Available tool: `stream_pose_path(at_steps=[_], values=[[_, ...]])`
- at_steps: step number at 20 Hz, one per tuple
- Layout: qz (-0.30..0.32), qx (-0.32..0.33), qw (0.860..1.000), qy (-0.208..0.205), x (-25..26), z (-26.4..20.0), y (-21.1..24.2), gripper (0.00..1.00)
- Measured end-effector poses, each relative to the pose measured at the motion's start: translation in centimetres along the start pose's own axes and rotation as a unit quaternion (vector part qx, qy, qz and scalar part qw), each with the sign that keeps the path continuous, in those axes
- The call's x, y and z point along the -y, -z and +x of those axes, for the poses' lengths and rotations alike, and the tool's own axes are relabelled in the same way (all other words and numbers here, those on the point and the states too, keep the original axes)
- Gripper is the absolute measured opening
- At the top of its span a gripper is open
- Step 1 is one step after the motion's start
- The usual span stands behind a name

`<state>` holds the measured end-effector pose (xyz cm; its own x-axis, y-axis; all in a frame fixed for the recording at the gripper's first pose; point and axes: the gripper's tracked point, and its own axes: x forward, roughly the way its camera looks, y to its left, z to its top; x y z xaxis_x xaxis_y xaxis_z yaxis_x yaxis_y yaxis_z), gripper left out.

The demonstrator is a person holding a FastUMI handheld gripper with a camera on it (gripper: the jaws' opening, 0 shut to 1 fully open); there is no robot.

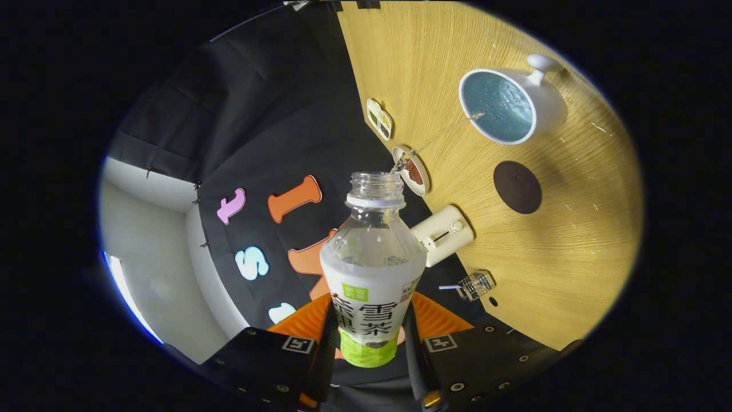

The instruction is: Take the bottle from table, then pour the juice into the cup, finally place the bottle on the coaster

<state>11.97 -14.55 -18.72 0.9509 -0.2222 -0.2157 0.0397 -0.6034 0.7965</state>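
The claw (370,343) is seen closed on the bottle (372,269), one finger pressed against each side of the labelled lower body, so that the bottle is held firmly between them. The bottle is tilted, its uncapped neck pointed away from the fingers, and a thin stream (440,134) is being thrown from its mouth across to the cup (503,106), which stands on the counter (572,240) well beyond the fingertips. The pouring step is judged to be under way.

Several faults could arise from here. The stream is thin and long, so a small wobble of the wrist or a change of tilt could send it short of the cup's rim and onto the counter, or onto the small dish (413,170) lying under the stream's path. Little liquid appears to be left in the bottle, so the stream may weaken and dribble down the neck. The cup already looks well filled, and an overflow could be caused by further pouring.

The bottle is clear plastic with a white collar below the threads, a white wrap printed with dark characters, and a green band at its base. The dark round coaster (517,187) lies bare on the counter near the cup.
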Motion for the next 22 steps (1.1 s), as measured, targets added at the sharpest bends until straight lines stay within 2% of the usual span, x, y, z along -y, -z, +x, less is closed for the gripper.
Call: stream_pose_path(at_steps=[15, 19, 22], values=[[0.044, 0.005, 0.999, -0.004, -0.6, 0.1, 0.2, 0.55], [0.010, -0.003, 1.000, 0.004, -0.1, 0.4, 0.5, 0.55], [-0.054, -0.008, 0.998, 0.027, 1.2, 0.5, 0.6, 0.55]])
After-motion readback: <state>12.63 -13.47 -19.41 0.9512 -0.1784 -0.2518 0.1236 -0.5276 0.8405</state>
